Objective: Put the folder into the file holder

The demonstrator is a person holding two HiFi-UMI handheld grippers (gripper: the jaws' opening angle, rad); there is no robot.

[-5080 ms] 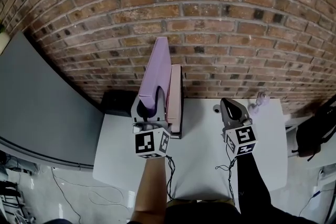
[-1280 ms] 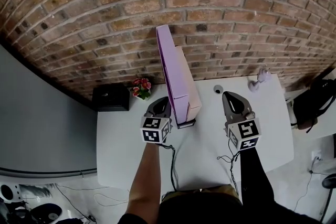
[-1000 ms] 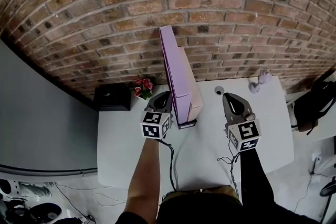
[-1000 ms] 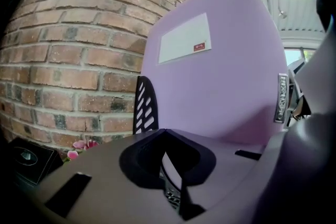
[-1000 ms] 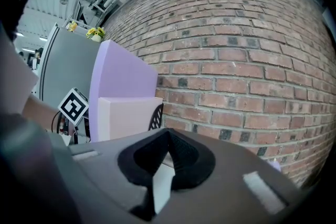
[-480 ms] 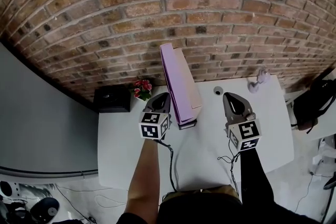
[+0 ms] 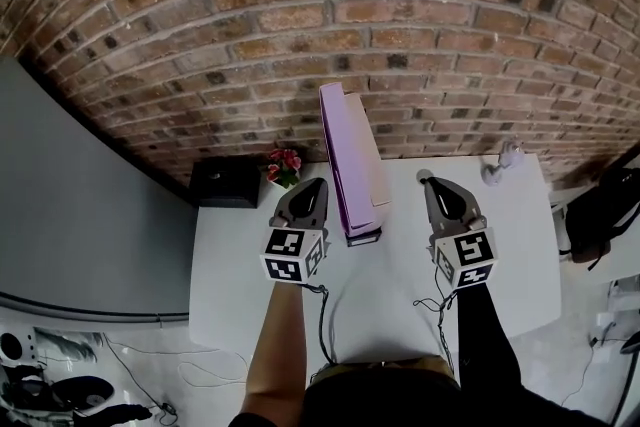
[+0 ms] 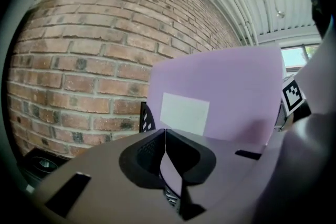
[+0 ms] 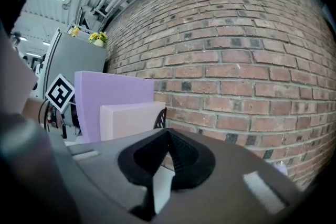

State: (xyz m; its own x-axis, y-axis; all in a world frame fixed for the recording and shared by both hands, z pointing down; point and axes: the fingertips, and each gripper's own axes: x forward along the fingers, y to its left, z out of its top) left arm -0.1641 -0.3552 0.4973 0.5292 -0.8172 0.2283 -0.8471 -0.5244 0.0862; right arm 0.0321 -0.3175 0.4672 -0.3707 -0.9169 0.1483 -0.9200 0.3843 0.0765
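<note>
The lilac folder (image 7: 338, 150) stands upright on its edge inside the black mesh file holder (image 7: 364, 237), rising well above it.

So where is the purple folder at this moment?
Head view, centre: the purple folder stands upright in the black file holder by the brick wall, left of a pink folder.

right gripper (image 9: 168, 134): jaws together, empty | purple folder (image 9: 113, 97) upright, left | file holder (image 9: 159, 118) adjacent | brick wall (image 9: 236, 60) behind

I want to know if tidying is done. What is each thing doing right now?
Purple folder: standing upright in the holder.
Pink folder: upright beside it, in the holder.
File holder: upright, holding both folders.
Left claw: shut, empty.
Right claw: shut, empty.
</note>
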